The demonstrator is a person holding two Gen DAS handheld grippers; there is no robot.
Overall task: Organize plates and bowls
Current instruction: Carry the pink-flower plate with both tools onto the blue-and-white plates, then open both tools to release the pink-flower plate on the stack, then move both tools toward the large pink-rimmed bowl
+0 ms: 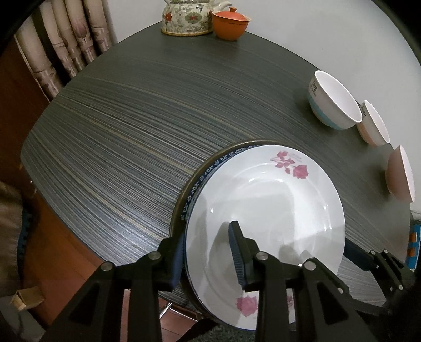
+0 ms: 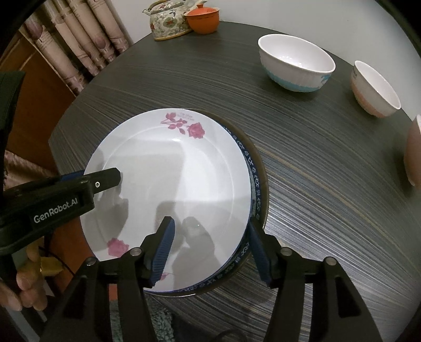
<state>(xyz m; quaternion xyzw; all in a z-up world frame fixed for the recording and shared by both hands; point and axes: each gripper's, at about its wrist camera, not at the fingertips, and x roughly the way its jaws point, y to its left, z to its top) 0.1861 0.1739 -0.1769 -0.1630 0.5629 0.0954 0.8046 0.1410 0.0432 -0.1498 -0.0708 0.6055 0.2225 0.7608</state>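
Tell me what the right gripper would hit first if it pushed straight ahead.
Probably the rose plate: the right gripper already straddles its near edge with open fingers. Past the plate lies bare table; the blue-banded bowl sits farther off to the right, though depth is unclear.

rose plate (image 2: pixel 168 179) stacked on blue-rimmed plate (image 2: pixel 256 181), right gripper (image 2: pixel 210 247) fingers straddling their near rim, left gripper (image 2: pixel 105 181) over left rim, three bowls far right

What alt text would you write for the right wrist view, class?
A white rose-patterned plate sits on a blue-rimmed plate, the open right gripper and left gripper straddling its rim. Three bowls, a teapot stand behind.
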